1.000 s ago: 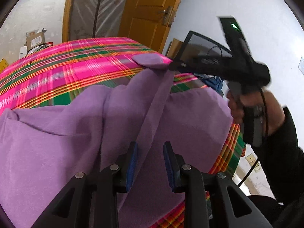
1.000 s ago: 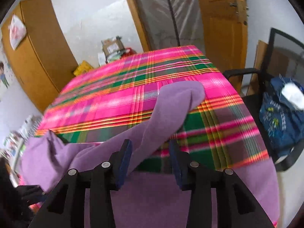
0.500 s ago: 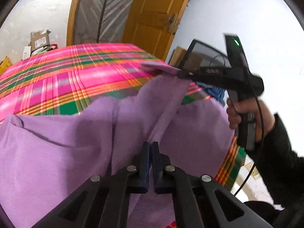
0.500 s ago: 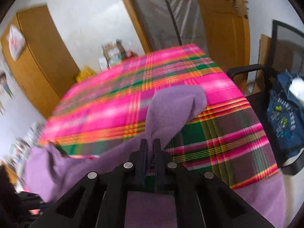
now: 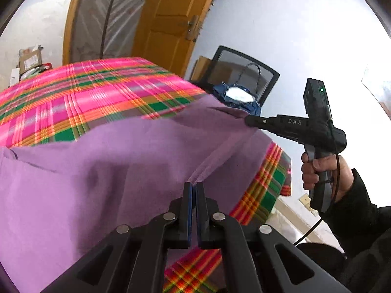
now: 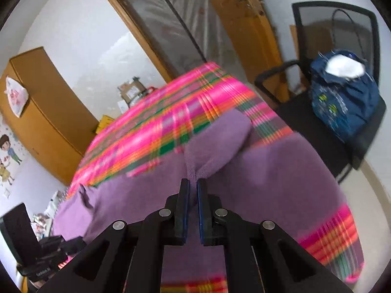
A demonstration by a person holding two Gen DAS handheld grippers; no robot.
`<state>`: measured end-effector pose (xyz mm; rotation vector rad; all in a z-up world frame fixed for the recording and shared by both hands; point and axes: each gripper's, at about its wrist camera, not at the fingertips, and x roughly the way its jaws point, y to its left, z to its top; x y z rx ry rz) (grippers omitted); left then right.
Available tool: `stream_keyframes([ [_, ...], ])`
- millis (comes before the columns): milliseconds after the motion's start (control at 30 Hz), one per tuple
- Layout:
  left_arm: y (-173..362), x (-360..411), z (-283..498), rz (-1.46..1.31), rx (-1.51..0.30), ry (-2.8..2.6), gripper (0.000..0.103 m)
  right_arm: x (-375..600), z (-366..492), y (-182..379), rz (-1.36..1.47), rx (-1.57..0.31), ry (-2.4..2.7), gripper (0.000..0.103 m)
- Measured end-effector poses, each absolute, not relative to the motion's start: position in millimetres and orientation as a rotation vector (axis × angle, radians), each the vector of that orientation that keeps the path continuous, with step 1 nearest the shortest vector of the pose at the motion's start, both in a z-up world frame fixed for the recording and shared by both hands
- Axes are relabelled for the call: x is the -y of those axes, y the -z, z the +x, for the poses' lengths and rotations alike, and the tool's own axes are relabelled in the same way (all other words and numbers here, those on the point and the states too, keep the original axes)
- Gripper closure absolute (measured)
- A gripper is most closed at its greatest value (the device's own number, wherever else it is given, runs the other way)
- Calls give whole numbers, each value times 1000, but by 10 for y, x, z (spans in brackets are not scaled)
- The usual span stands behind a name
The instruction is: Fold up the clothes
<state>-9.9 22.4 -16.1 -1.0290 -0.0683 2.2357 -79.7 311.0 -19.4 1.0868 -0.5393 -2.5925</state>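
Observation:
A purple garment (image 5: 117,161) lies spread over the near part of a table with a pink plaid cloth (image 5: 80,90). My left gripper (image 5: 193,186) is shut on a ridge of the purple fabric at its near edge. In the left wrist view the right gripper (image 5: 248,120), held in a person's hand (image 5: 317,171), pinches the garment's far right corner and stretches the cloth taut between the two. In the right wrist view my right gripper (image 6: 192,183) is shut on the purple garment (image 6: 256,171), with a rounded flap of it bulging just ahead of the fingertips.
A black mesh chair (image 6: 342,48) with a blue bag (image 6: 342,102) on its seat stands just right of the table. An orange door (image 5: 171,24) and a plastic-covered doorway are behind. A wooden cabinet (image 6: 41,112) stands left. The table's right edge (image 5: 276,178) drops off near the grippers.
Both grippers went from open to shut on the purple fabric. The right one has pulled its end rightward and back, drawing the bunched strip out into a flatter, taut sheet.

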Motion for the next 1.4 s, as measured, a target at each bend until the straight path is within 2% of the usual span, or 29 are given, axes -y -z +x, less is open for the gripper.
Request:
stream_keyframes([
  [167,328,-298,-102,-1089,75,-2207,101,-3138,-715,427,1232,446,2591,92],
  [233,379,-305,-102,-1109,82,-2209,101,-3123,-715,426,1252,374,2621,85],
  [267,402,-309,-105,-1119,85,-2211,101,-3107,-707,391,1234,326,2656,75],
  [300,412,-310,-102,-1123,88,-2214,101,-3086,-692,333,1198,273,2696,69],
  [467,441,-300,-80,-1131,106,-2228,101,-2946,-797,164,1074,109,2747,67],
  [633,440,-284,-69,-1135,109,-2235,101,-2703,-1106,296,1117,-41,2648,67],
  [733,426,-270,-62,-1127,120,-2238,101,-2636,-1263,402,1161,-91,2629,73],
  [800,432,-253,-60,-1126,132,-2238,101,-2679,-1314,421,1171,-57,2624,88],
  [867,447,-239,-55,-1128,142,-2238,101,-2778,-1330,410,1167,26,2613,93],
  [1033,456,-244,-47,-1134,142,-2241,101,-2968,-1361,433,1185,189,2567,93],
  [1333,443,-260,-27,-1136,133,-2246,101,-2639,-1358,452,1205,-200,2592,89],
  [1400,424,-260,-19,-1130,131,-2246,101,-2644,-1371,436,1186,-202,2611,99],
])
